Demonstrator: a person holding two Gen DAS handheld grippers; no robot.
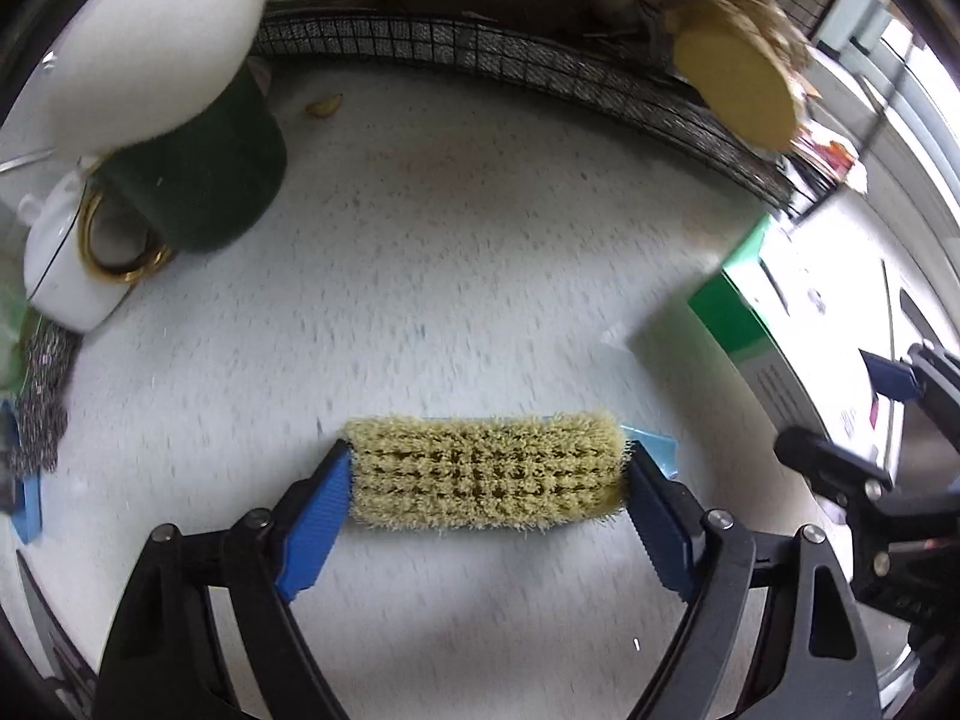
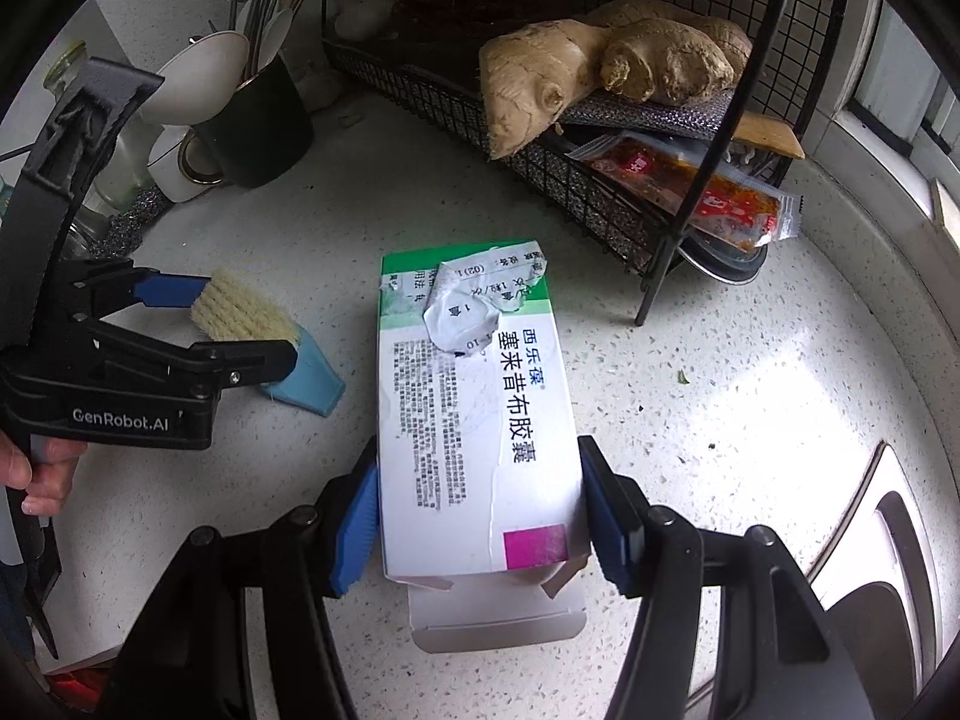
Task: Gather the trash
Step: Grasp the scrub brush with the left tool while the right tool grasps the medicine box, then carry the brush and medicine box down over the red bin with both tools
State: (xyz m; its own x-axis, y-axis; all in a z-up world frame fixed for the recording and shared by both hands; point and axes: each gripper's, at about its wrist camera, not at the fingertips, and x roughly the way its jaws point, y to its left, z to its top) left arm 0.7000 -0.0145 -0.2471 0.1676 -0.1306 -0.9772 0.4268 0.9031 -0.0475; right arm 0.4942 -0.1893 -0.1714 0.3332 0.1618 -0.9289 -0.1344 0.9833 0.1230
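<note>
both jaws grip: left gripper [image 1: 487, 474] brush [image 1: 486, 471], right gripper [image 2: 477, 510] box [image 2: 474, 420].

A white speckled desk [image 2: 750, 420] carries everything, washed by daylight that pools bright on its right side. A black wire rack [image 2: 600, 192] stands at the back on thin legs. At the far right runs a pale window frame [image 2: 888, 84]; a curved steel sink rim [image 2: 888, 540] shows at the desk's right edge.

Glossy card box [image 2: 474, 420], bristly brush [image 1: 486, 471], probably stone counter [image 1: 480, 276]
</note>
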